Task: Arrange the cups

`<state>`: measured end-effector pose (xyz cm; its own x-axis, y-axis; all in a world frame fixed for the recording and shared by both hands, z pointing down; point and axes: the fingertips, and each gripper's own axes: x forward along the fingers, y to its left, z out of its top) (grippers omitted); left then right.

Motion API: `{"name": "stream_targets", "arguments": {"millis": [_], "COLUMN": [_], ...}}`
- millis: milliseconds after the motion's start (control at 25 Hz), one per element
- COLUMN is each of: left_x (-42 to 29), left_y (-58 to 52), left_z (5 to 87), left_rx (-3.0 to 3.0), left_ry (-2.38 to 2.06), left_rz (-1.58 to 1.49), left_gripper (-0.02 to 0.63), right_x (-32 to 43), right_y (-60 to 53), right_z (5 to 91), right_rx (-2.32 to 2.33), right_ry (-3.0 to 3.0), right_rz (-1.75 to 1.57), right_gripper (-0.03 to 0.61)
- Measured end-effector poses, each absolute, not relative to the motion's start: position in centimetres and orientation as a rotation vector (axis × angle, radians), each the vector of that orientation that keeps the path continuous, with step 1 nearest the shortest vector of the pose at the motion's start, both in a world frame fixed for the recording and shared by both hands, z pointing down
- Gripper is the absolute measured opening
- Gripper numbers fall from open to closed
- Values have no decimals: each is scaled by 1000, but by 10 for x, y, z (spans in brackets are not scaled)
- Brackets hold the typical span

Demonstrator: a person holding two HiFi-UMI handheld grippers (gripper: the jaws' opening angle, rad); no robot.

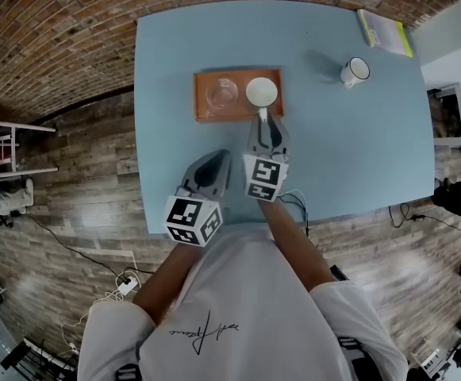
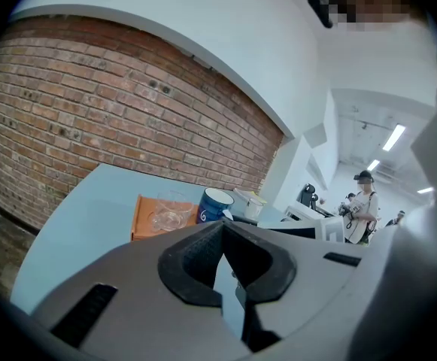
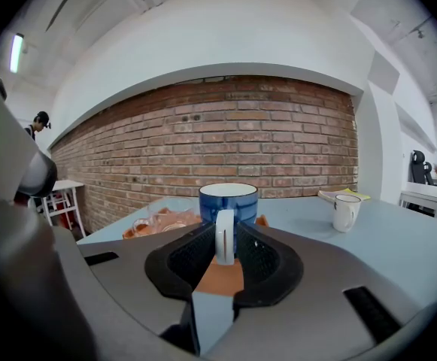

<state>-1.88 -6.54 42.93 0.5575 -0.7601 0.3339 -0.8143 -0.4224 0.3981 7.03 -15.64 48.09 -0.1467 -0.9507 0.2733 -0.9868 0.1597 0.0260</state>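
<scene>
The right tool (image 3: 225, 232) has its jaws closed in on the white handle (image 3: 224, 250) of the blue cup (image 3: 228, 201). The pads sit tight against both sides of the handle, so I read it as clamped. The cup stands upright at the tool's 12 o'clock with its handle turned back toward 6. It rests on the right half of the orange tray (image 1: 238, 113). A clear glass cup (image 1: 221, 94) is also on the tray, just beside the blue cup at its 9 o'clock.

The left tool (image 1: 220, 158) hangs over the near part of the worktop (image 1: 349, 149), at about 7 o'clock from the right one. Its jaws are together with nothing between them.

Farther out, a white mug (image 1: 355, 71) stands alone on the bare worktop at about 2 o'clock from the tray, well apart from it. A book (image 1: 385, 32) lies beyond the mug, near the far corner.

The step in hand looks like the blue cup's place on the tray, though I cannot tell whether it is being set down or picked up. If set down, the next move calls for parting the jaws. The tool should then draw straight back toward 6 o'clock so the handle is not dragged and the glass is not nudged. The white mug at 2 o'clock would likely come next.
</scene>
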Motion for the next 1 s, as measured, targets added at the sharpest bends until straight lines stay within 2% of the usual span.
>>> {"name": "stream_targets", "arguments": {"millis": [840,1000], "left_x": [-34,-43], "left_y": [-46,-38], "left_z": [407,403], "left_rx": [2305,2302], "left_ry": [-1314,-1336], "left_rz": [30,16], "left_gripper": [8,8], "right_x": [77,70], "right_y": [-122,-115], "right_z": [452,444], "right_rx": [1909,1899], "right_ry": [-2222,-2252], "right_rz": [167,162], "right_gripper": [66,49]}}
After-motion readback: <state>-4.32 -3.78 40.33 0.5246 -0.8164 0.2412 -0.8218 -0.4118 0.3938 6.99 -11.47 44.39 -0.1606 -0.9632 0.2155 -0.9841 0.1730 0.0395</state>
